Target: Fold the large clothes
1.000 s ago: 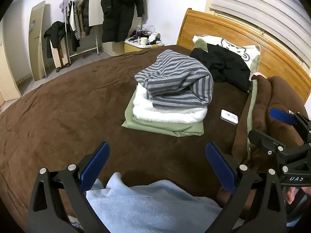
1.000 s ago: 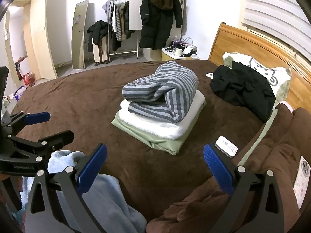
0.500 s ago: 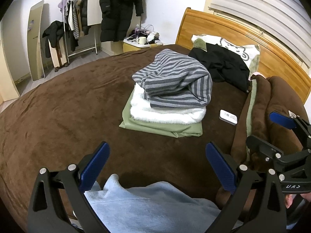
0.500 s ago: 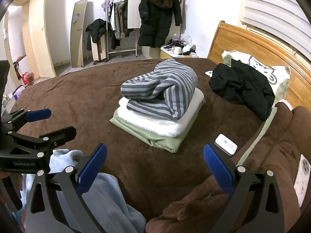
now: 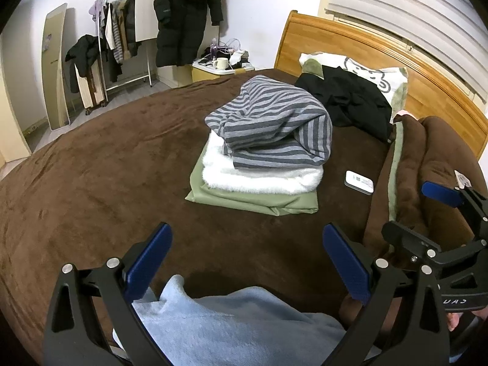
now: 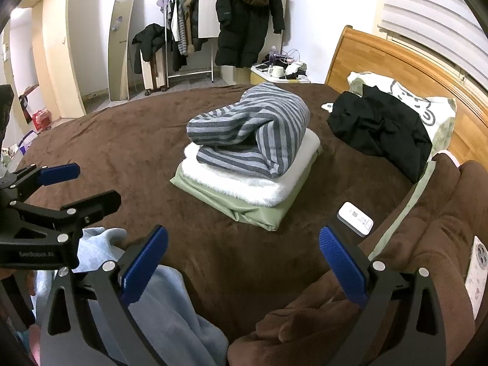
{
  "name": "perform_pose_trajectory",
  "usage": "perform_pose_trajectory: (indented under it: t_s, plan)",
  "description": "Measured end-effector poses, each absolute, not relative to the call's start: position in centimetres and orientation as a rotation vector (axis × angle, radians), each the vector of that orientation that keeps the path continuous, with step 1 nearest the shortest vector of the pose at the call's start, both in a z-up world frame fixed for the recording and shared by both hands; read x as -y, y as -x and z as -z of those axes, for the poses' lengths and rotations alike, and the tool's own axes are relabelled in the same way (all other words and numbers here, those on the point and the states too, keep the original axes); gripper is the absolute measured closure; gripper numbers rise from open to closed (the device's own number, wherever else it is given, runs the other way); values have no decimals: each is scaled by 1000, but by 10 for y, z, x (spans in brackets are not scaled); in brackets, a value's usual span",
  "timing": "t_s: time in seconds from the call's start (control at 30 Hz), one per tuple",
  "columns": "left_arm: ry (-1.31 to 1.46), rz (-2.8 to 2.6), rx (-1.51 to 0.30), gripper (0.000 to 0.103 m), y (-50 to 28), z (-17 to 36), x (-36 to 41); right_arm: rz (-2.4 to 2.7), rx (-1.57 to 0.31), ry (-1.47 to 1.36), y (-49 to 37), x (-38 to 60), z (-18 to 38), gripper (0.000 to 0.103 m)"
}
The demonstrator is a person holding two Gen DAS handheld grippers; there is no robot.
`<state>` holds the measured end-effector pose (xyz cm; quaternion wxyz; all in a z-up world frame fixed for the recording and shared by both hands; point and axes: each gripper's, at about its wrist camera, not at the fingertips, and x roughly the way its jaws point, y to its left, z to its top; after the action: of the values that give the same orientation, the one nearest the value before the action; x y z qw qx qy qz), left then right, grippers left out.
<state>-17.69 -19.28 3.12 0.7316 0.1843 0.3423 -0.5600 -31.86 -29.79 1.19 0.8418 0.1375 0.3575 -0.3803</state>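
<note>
A light blue fleece garment lies crumpled at the near edge of the brown bed, under my left gripper, which is open and empty above it. In the right wrist view the garment lies at the lower left, partly under my right gripper, also open and empty. A stack of folded clothes stands mid-bed: a grey striped top on a white fleece on a green piece. An unfolded black garment lies near the pillow.
A white remote lies right of the stack. A bunched brown blanket fills the right side, with a white controller on it. A wooden headboard and pillow are behind. A clothes rack and nightstand stand beyond the bed.
Both grippers have drifted slightly; the view of the stack shifts a little. Both stay open over the blue garment.
</note>
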Motion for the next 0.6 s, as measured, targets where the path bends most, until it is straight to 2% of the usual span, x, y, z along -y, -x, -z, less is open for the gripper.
perform_pose_trajectory:
  t_s: [0.6]
  plan:
    - [-397,1251,-782,7,173,-24,195,802,-761,-293,319,298,-9,5]
